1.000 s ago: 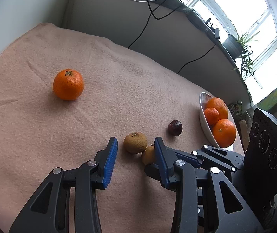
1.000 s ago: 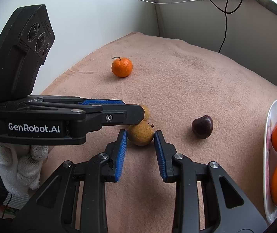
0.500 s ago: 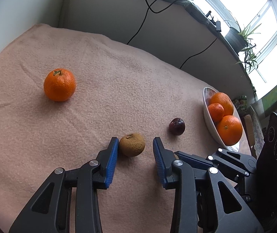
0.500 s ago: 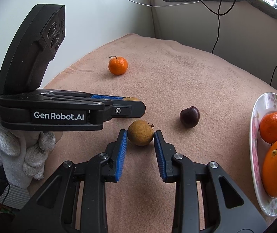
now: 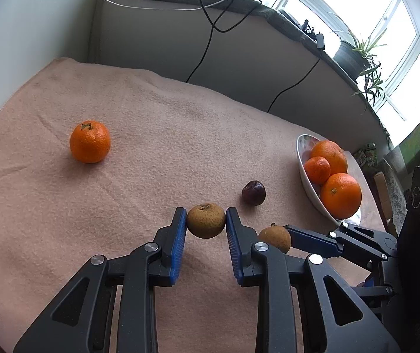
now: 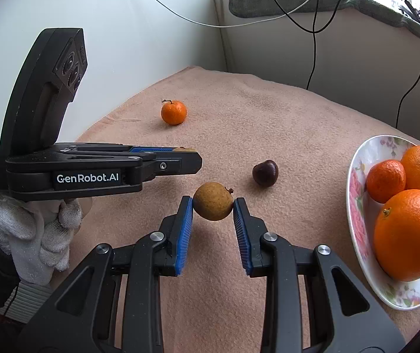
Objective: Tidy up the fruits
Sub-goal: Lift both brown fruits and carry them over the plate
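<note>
Left gripper [image 5: 206,220]: I see its blue pads clamped on a brown fruit [image 5: 206,220], near centre of the blanket [image 5: 151,153].
Right gripper [image 6: 213,206]: clenched on a second brown fruit [image 6: 213,201].
Loose fruit: dark plum [image 6: 265,173] right of both; mandarin [image 5: 90,141] far left.
Bowl [image 6: 357,217]: far right, holding three oranges [image 6: 409,234].

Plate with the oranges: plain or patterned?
Patterned: the plate is white with pink and purple flowers and green leaves. Clearest in the right wrist view.
</note>
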Demonstrator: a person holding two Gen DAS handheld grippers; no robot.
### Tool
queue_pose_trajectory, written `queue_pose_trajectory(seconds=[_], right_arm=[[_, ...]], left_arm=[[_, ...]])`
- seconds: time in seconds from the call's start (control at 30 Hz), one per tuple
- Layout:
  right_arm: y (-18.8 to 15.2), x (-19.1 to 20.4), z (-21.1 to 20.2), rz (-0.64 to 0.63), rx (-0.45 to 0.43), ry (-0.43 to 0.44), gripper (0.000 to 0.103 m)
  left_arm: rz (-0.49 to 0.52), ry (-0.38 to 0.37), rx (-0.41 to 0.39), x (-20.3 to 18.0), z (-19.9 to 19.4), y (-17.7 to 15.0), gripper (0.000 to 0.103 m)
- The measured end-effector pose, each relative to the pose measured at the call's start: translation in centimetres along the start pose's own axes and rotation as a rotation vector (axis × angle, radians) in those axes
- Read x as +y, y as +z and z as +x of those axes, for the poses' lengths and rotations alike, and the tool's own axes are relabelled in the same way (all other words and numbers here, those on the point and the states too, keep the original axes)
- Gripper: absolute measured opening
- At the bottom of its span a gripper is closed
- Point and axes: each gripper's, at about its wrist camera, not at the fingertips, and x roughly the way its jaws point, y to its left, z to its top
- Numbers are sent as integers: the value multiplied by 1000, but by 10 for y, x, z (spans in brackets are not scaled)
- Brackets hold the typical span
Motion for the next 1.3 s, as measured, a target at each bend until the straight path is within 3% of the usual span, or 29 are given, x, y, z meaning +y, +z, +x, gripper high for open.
queue_pose_trajectory(seconds=[0.37, 0.7, 1.3], right_arm=[[-15, -35, -60, 66, -98, -52, 30], [-29, -77, -111, 137, -169, -142, 30], [-55, -145, -137, 258, -185, -243, 30]], left_arm=[[44, -87, -45, -50, -9, 7, 26], [102, -159, -38, -96, 2, 9, 25], [221, -244, 10, -184, 40, 20, 25]])
